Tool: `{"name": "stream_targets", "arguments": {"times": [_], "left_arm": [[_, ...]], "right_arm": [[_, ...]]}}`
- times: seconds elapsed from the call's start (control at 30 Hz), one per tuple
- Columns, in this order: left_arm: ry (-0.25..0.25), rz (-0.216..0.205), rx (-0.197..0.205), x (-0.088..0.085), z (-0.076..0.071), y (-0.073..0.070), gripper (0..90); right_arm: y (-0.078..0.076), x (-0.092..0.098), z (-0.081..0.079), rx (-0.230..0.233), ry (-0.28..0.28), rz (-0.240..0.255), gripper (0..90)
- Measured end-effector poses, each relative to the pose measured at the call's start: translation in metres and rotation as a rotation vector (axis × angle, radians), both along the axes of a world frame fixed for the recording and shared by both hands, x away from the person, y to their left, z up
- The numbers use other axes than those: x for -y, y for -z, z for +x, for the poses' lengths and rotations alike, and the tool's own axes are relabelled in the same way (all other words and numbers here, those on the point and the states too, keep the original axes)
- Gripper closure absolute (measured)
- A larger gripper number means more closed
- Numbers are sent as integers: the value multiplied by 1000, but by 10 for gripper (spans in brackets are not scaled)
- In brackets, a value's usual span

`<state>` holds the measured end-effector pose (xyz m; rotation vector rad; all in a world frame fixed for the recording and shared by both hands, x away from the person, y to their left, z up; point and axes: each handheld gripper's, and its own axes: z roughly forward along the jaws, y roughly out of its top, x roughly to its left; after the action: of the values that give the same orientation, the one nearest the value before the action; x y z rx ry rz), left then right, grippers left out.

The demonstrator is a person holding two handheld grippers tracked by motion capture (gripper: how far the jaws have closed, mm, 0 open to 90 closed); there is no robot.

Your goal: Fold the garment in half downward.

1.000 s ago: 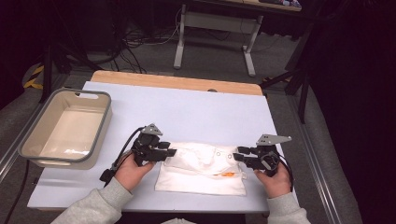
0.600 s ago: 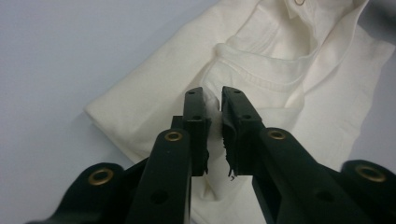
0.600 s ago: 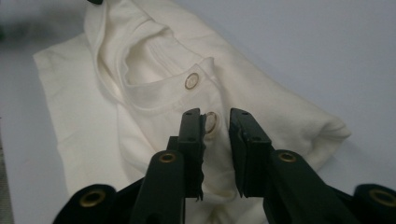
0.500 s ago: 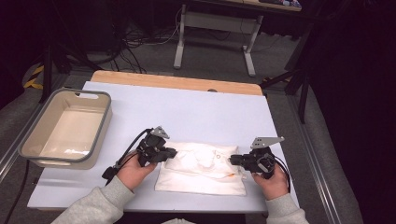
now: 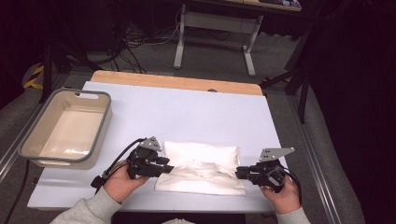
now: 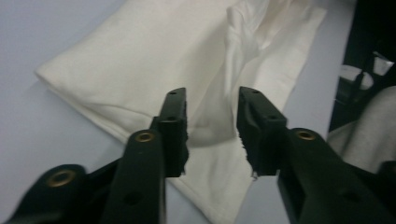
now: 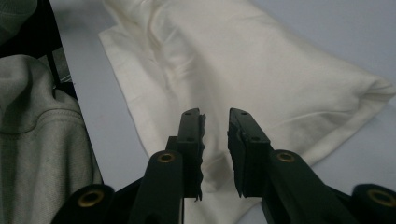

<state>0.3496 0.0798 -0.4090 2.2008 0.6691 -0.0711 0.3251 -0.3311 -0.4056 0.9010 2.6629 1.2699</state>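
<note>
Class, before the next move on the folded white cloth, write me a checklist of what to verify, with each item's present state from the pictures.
1. Left claw has let go: ok; its jaws have just been opening, a gap shows, cloth lies under them, not pinched.
2. Right claw has let go: ok; its jaws have just been opening, narrow gap, nothing clamped.
3. Cloth lies fully on the table: ok.
4. Fold is neat: not ok; a bunched ridge rises near the middle.
5. Tub stands apart from the cloth: ok.
6. Tub is empty: ok, nothing shows inside.
</note>
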Motion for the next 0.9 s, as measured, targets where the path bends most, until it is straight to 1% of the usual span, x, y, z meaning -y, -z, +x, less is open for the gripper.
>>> {"name": "stream_targets", "arguments": {"times": [0.07, 0.1, 0.13, 0.2, 0.27, 0.3, 0.33, 0.4, 0.43, 0.47, 0.5, 0.6, 0.77, 0.83, 0.9], "left_arm": [[2, -30, -1, -3, 0, -3, 546], [2, -30, -1, -3, 0, -3, 528], [-8, -41, 2, -4, 2, -4, 501], [-31, -42, 14, -4, 5, -4, 467], [-53, -39, 31, -3, 5, -4, 406], [-62, -33, 45, -2, 6, -5, 404], [-67, -34, 51, -2, 7, -5, 385], [-83, -28, 84, -1, 9, -6, 328], [-91, -24, 93, -1, 10, -6, 323], [-98, -19, 113, 0, 11, -6, 302], [-109, -20, 119, 0, 13, -6, 274], [-128, -20, 123, 2, 18, -5, 253], [-140, -20, 159, 5, 25, -4, 228], [-154, -17, 161, 6, 29, -3, 225], [-168, -13, 161, 7, 33, 0, 225]], "right_arm": [[-3, 5, -2, 12, 9, 18, 734], [-5, 6, -2, 20, 18, 26, 717], [-6, 8, -1, 31, 33, 29, 676], [-7, 8, 0, 55, 56, 28, 591], [-7, 8, 2, 80, 89, 26, 505], [-7, 7, 3, 89, 103, 25, 475], [-7, 7, 5, 106, 130, 23, 412], [-7, 6, 8, 127, 168, 24, 356], [-7, 5, 11, 128, 181, 23, 345], [-6, 5, 13, 130, 190, 21, 325], [-6, 4, 15, 132, 204, 18, 306], [-4, 1, 22, 133, 224, 4, 295], [1, -4, 34, 135, 246, -25, 280], [3, -6, 37, 132, 250, -29, 275], [5, -8, 42, 128, 263, -42, 272]]}}
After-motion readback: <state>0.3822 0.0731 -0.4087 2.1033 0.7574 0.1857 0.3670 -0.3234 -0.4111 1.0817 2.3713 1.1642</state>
